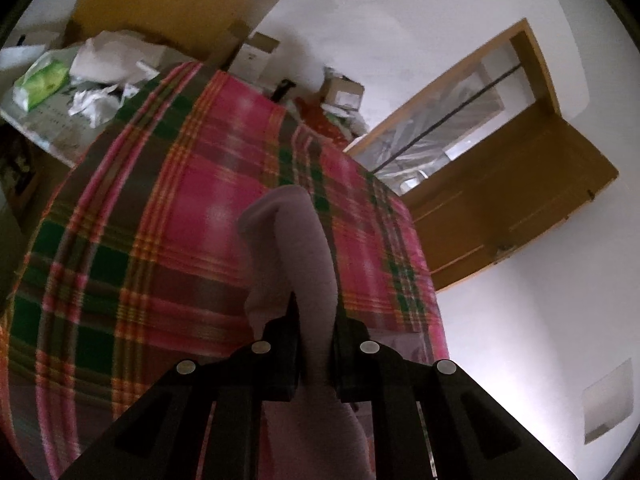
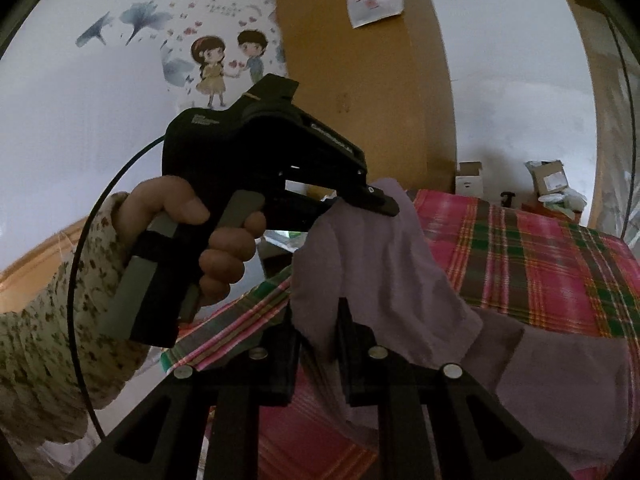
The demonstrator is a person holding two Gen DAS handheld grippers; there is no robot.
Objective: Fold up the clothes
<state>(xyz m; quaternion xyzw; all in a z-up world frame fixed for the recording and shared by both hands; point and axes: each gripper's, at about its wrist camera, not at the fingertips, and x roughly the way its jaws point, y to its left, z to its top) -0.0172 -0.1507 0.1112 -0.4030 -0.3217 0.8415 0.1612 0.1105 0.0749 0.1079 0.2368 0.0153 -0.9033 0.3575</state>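
A pale lilac garment [image 2: 384,264] hangs lifted above the bed between both grippers. My left gripper [image 1: 314,320] is shut on an edge of the lilac garment [image 1: 296,240], whose cloth rises past the fingers. The right wrist view shows my left gripper [image 2: 378,200] from the side, held by a hand [image 2: 200,232] in a floral sleeve, pinching the garment's upper corner. My right gripper [image 2: 316,316] is shut on a lower fold of the same garment. The rest of the cloth drapes down to the right onto the bed.
A bed with a pink, green and brown plaid cover [image 1: 160,220] lies below. Papers and a green packet [image 1: 40,80] clutter a table at its far left. Cardboard boxes [image 1: 344,90] stand by the wall, beside an open wooden door [image 1: 500,200]. A wardrobe [image 2: 368,92] stands behind.
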